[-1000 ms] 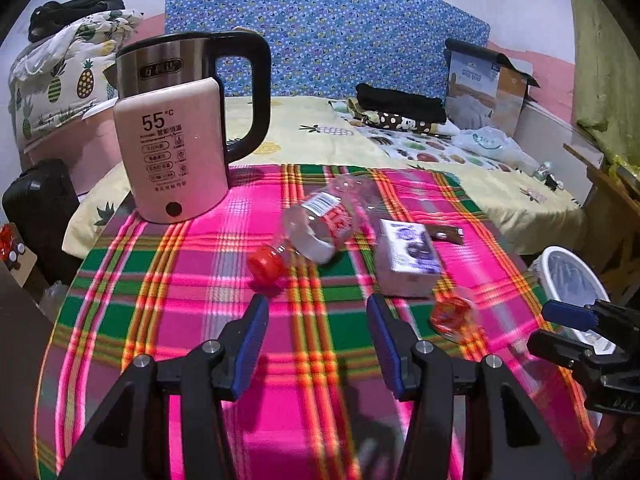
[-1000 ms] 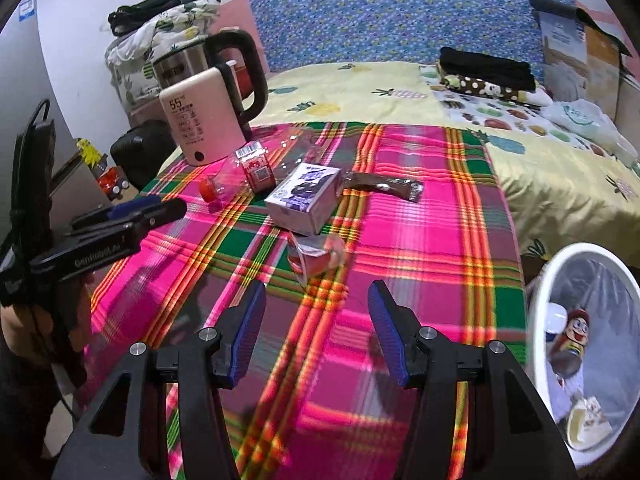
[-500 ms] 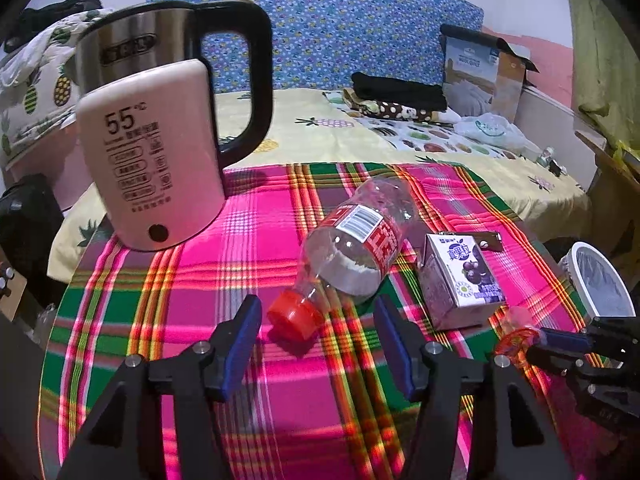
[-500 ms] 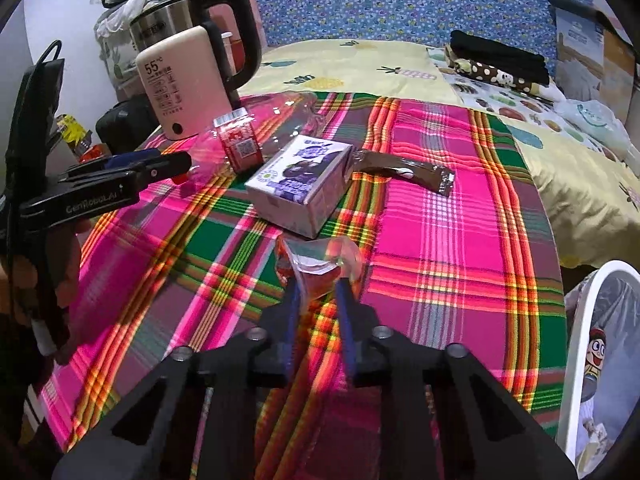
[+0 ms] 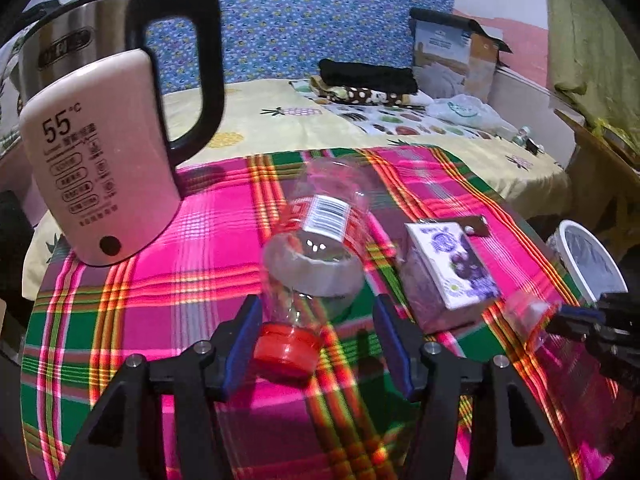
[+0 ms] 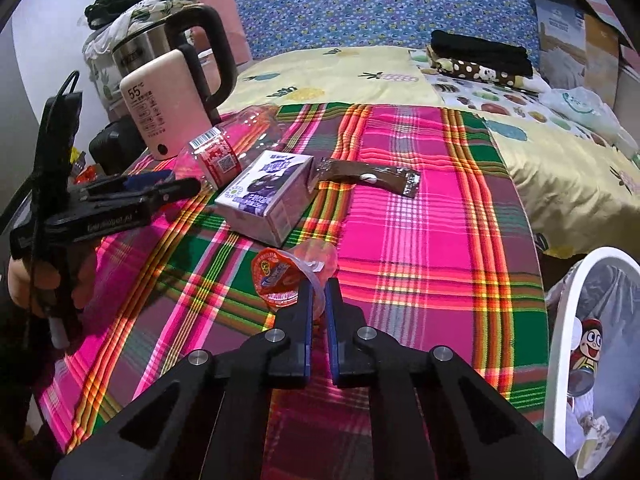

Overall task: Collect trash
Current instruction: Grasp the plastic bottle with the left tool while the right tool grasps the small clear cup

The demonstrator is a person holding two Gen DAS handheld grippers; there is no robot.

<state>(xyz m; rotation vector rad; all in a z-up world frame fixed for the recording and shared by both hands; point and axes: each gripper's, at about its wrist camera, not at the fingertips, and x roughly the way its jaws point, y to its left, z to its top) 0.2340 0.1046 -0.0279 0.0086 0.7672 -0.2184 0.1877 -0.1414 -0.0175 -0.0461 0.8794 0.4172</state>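
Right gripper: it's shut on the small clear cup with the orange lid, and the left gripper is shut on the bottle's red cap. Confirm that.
One thing is wrong. The left gripper is open: in the left wrist view its fingers stand apart on either side of the bottle's red cap. The right gripper is indeed shut on the small clear cup, as the right wrist view shows.

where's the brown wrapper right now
In the right wrist view, the brown wrapper lies flat on the plaid tablecloth mid-table, just right of the purple carton, apart from both hand-held grippers.

Saturated indoor light — fisheye-bent, dark-cornered edges, slight motion blur, soft shadows.
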